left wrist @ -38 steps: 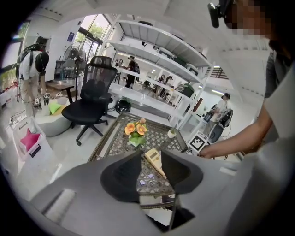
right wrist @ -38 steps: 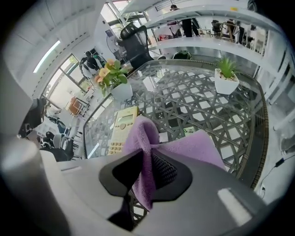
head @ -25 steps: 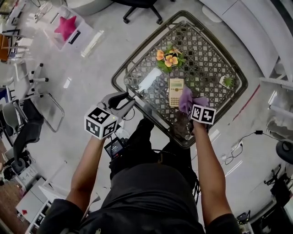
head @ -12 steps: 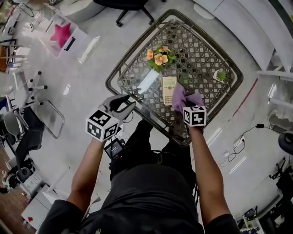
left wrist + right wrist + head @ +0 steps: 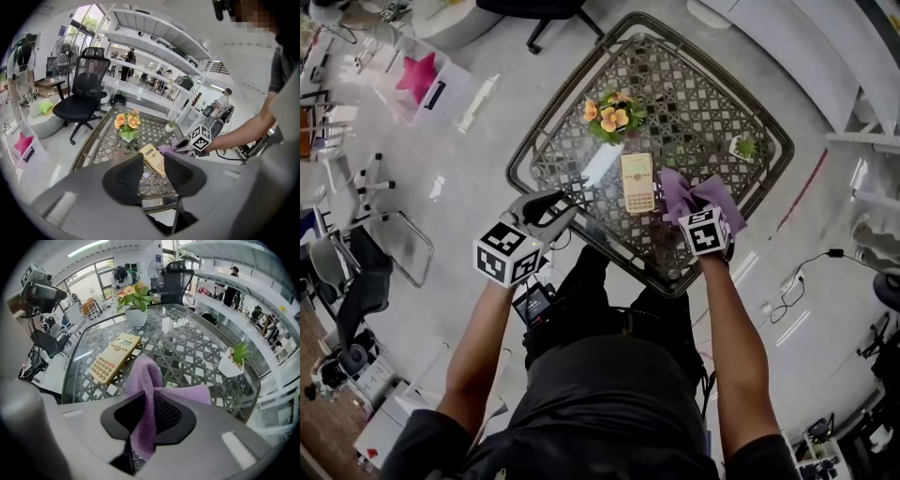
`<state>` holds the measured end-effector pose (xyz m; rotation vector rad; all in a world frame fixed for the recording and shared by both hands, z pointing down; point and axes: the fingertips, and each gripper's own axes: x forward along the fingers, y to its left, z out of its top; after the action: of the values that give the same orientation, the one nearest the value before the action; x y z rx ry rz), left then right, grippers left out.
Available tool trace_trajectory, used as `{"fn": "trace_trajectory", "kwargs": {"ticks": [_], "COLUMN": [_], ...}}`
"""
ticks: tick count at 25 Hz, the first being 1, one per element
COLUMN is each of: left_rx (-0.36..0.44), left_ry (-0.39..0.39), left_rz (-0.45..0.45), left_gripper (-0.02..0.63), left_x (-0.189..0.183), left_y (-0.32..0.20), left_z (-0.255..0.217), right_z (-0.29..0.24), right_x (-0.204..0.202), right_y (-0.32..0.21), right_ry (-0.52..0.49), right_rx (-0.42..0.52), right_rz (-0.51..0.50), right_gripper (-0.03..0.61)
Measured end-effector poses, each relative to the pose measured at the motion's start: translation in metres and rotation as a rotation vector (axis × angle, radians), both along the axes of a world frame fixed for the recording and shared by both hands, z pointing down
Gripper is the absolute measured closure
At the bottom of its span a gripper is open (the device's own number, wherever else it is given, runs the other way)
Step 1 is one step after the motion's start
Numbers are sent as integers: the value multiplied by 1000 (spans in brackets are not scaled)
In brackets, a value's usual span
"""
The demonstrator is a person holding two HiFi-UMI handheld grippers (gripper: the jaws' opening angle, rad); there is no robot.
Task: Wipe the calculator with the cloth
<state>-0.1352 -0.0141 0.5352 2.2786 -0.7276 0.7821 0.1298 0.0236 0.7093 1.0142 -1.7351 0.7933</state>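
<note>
Claws [image 5: 153,171] [image 5: 149,416] two, cloth [image 5: 147,380] one, calculator [image 5: 115,357] one.

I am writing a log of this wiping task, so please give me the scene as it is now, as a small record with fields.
table: glass top over wicker lattice
calculator: beige, lying flat, keys up
cloth: purple, beside the calculator, not on it
right gripper: jaws shut on the cloth
left gripper: jaws open, nothing between them, aimed at the table
other: orange flowers in a pot; small green plant in a white pot
</note>
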Motion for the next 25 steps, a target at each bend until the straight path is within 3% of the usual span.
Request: {"fn": "trace_trajectory", "kwargs": {"ticks": [8, 13, 16, 20, 25], "left_rx": [-3, -4, -5, -7, -4], "left_ry": [-3, -1, 2, 4, 6], "left_rz": [9, 11, 12, 7, 1], "left_gripper": [419, 419, 419, 419, 419], "left_x": [0, 11, 13, 10, 3], "left_y": [-5, -12, -13, -12, -12], "left_z": [0, 2, 2, 2, 1], "right_z": [-1, -9, -17, -17, -10], "right_x": [16, 36, 45, 45, 23], "right_y": [1, -7, -15, -13, -4], "right_ry": [64, 79, 5, -197, -244], "right_rx": [-15, -19, -8, -29, -61], "right_rz": [19, 97, 242, 531, 554], "right_gripper": [520, 520, 520, 520, 520]}}
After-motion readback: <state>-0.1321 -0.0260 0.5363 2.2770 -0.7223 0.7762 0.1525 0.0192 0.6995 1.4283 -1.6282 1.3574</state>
